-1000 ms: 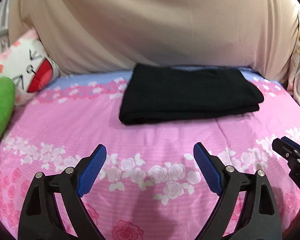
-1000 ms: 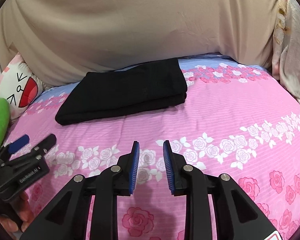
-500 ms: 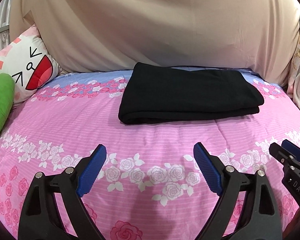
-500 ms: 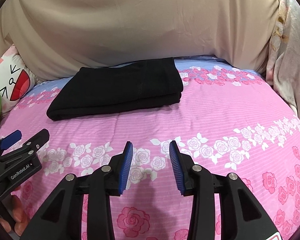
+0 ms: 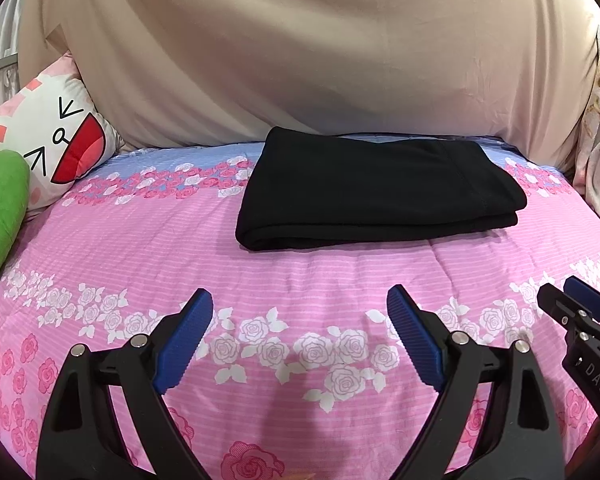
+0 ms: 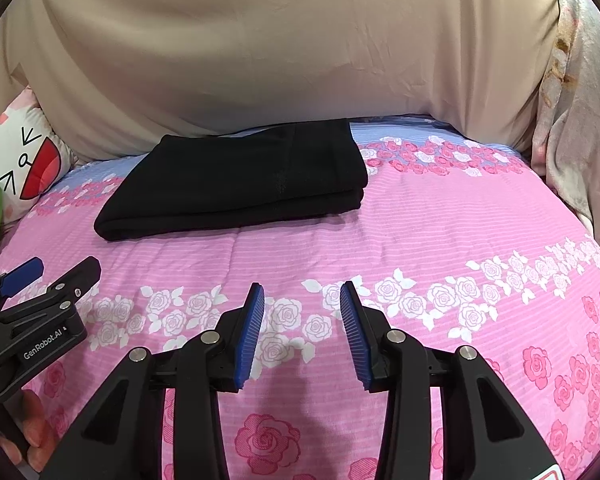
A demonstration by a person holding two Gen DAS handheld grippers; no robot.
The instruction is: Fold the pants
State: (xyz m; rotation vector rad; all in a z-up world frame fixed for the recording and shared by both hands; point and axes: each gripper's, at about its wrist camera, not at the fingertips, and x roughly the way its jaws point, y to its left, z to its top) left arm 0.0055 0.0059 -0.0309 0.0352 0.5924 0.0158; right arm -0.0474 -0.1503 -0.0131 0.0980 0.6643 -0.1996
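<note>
- The black pants (image 5: 376, 192) lay folded into a neat flat pile on the pink bed cover (image 5: 300, 280) with roses on it.
- The pants sat near the far edge of the bed, just in front of a big tan sheet (image 5: 300, 52) that hung behind them.
- The left gripper (image 5: 300, 320) hung over the bed, nearer than the pants and well apart from them. Its two blue pads were spread wide, with nothing between them.
- The right gripper (image 6: 302, 316) was also over the bed, nearer than the pants and not touching them. Its blue pads had a smaller gap between them, and they held nothing.
- The two grippers were side by side. Each one showed at the edge of the other's view.
- A white pillow (image 5: 48, 140) with a funny face and a red mouth sat at the left side of the bed.
- A green soft thing (image 5: 0, 208) lay just beside the pillow.
- A flowery cloth (image 6: 580, 128) hung at the right side.
</note>
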